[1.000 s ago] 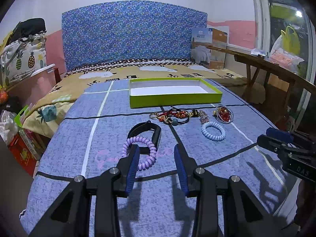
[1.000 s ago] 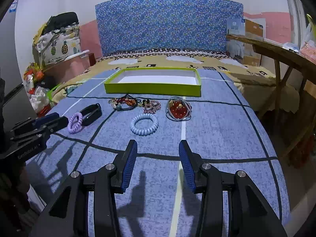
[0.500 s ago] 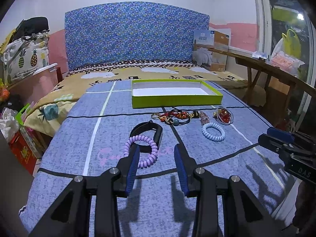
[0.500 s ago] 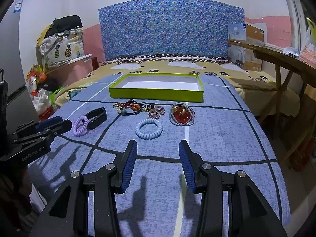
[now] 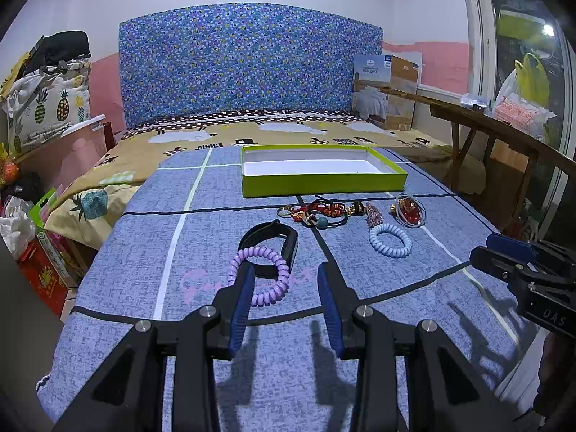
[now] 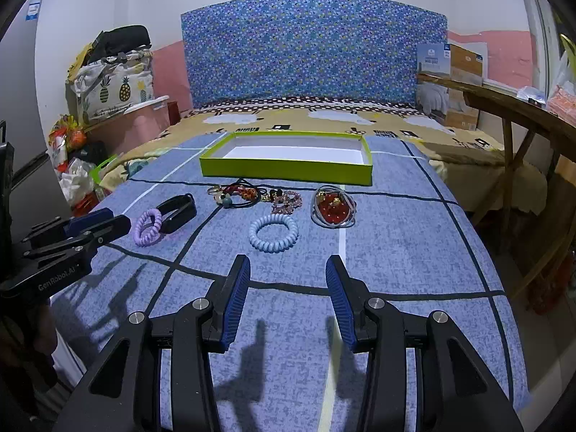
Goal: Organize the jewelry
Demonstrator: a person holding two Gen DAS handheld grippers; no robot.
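A shallow green box [image 5: 324,180] with a white inside stands at the far end of the blue cloth [image 5: 144,244]; it also shows in the right wrist view [image 6: 288,171]. In front of it lie a purple coil band [image 5: 260,275], a black band [image 5: 270,248], a tangle of beaded bracelets [image 5: 316,214], a pale blue coil band [image 6: 274,233] and a red bead piece [image 6: 333,208]. My left gripper [image 5: 284,270] is open and empty, just short of the purple band. My right gripper [image 6: 288,262] is open and empty, just short of the blue band.
A bed with a blue patterned headboard [image 5: 248,68] lies behind the cloth. A wooden bench [image 6: 522,122] runs along the right. Bags and a pink bin [image 6: 136,129] crowd the left floor side. The cloth's near edge drops off below both grippers.
Both grippers have tilted up slightly, so the jewelry and box sit a little lower in view. Nothing was taken hold of; both stay open.
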